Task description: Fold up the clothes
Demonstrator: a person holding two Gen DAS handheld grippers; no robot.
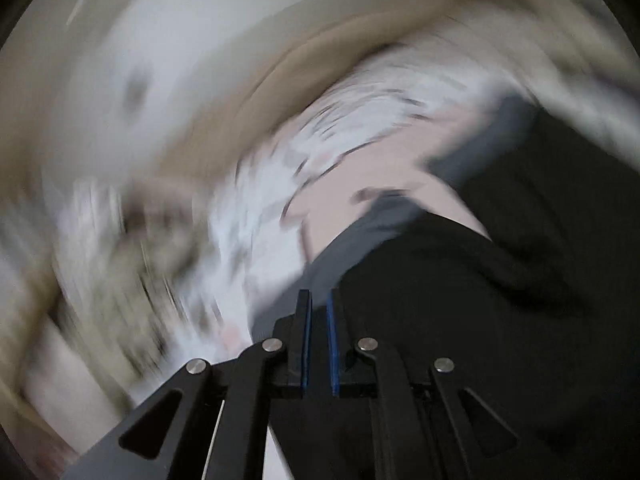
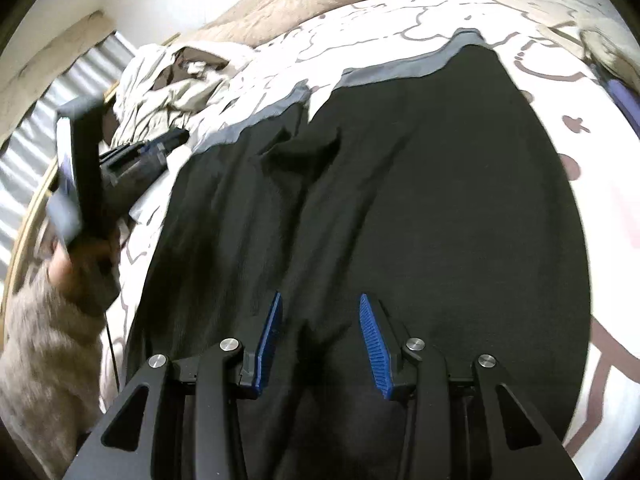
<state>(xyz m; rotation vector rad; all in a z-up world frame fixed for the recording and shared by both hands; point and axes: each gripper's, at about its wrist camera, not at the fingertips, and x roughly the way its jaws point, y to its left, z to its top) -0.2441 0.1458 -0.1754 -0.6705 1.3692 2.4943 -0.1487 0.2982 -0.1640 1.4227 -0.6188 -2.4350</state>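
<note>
While the left view is smeared, left gripper (image 1: 319,310) fingers sit pressed together, nothing visibly between them. Black garment (image 2: 400,184) with grey hem lies flat on the patterned bed sheet (image 2: 568,92). Right gripper (image 2: 320,312) fingers spread above it.

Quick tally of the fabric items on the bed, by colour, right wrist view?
Black with grey hem: 1, the black garment
Beige/cream: 1 crumpled beige pile, piece count unclear
White patterned: 1, the sheet underneath
Total: 3
</note>
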